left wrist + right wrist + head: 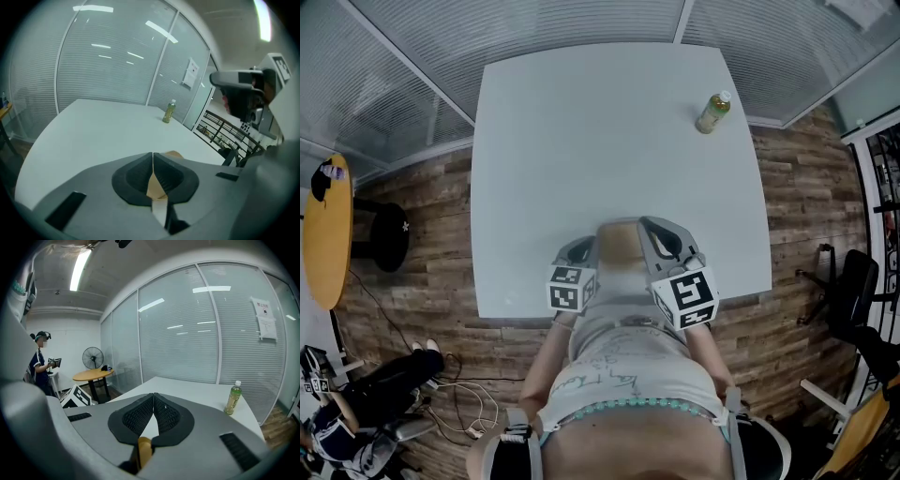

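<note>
Both grippers are held close together over the near edge of the white table (609,141), right in front of the person's body. A flat tan piece (620,242) spans the gap between them. My left gripper (584,247) is shut, and the tan piece (157,185) shows in the slit behind its touching tips (153,154). My right gripper (662,236) is also shut (153,394), with a tan edge (143,451) caught at the root of its jaws. A green drink bottle (712,112) stands far off near the table's back right corner.
Glass partition walls run behind the table. A round yellow table (326,230) and a fan (93,356) stand to the left, where a person (41,363) is standing. A black chair (853,281) is on the right. The floor is wood, with cables (464,403).
</note>
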`<state>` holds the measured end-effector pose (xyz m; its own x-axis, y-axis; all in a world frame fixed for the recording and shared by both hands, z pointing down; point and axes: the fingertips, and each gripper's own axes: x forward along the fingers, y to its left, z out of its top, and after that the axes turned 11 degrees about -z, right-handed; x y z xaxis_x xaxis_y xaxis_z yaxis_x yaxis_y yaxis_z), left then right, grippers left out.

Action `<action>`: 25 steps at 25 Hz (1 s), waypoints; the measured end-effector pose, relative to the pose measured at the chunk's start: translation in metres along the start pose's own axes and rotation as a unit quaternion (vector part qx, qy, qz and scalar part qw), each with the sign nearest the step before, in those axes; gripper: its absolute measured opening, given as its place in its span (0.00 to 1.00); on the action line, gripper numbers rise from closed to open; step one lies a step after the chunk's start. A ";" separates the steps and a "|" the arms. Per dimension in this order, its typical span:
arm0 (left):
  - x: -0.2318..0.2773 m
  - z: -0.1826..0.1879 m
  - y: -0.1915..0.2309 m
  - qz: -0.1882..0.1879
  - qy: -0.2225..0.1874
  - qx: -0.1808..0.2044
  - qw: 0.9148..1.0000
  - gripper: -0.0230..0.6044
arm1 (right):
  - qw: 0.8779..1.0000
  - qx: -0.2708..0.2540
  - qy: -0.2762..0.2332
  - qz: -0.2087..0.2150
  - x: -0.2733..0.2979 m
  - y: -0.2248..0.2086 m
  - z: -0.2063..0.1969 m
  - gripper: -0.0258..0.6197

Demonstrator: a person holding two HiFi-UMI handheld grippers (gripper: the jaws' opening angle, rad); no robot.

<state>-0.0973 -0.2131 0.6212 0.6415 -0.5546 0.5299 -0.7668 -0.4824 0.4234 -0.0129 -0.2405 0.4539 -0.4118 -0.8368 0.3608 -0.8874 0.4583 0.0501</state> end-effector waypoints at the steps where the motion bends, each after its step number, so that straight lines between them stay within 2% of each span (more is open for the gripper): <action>1: 0.003 -0.007 0.002 0.000 0.006 -0.008 1.000 0.04 | 1.000 0.000 0.001 -0.001 0.000 -0.001 -0.001 0.04; 5: 0.009 -0.022 0.006 0.001 0.021 -0.028 0.999 0.04 | 1.000 0.000 0.002 -0.001 0.000 -0.002 -0.001 0.04; 16: 0.026 -0.044 0.018 0.009 0.054 -0.039 0.998 0.06 | 1.000 -0.005 0.011 -0.010 0.001 -0.008 -0.004 0.04; 18: 0.032 -0.052 0.022 0.010 0.066 -0.049 0.997 0.21 | 1.000 -0.004 0.011 -0.013 0.001 -0.011 -0.005 0.04; 22: 0.045 -0.065 0.031 0.018 0.074 -0.085 0.994 0.23 | 1.000 -0.001 0.014 -0.015 0.001 -0.014 -0.008 0.04; 25: 0.056 -0.075 0.034 0.011 0.083 -0.127 0.988 0.34 | 1.000 0.000 0.014 -0.016 0.001 -0.014 -0.009 0.04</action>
<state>-0.0891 -0.2099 0.7211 0.6283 -0.4347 0.6452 -0.7747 -0.2740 0.5699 0.0009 -0.2456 0.4618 -0.3778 -0.8418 0.3856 -0.8997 0.4321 0.0617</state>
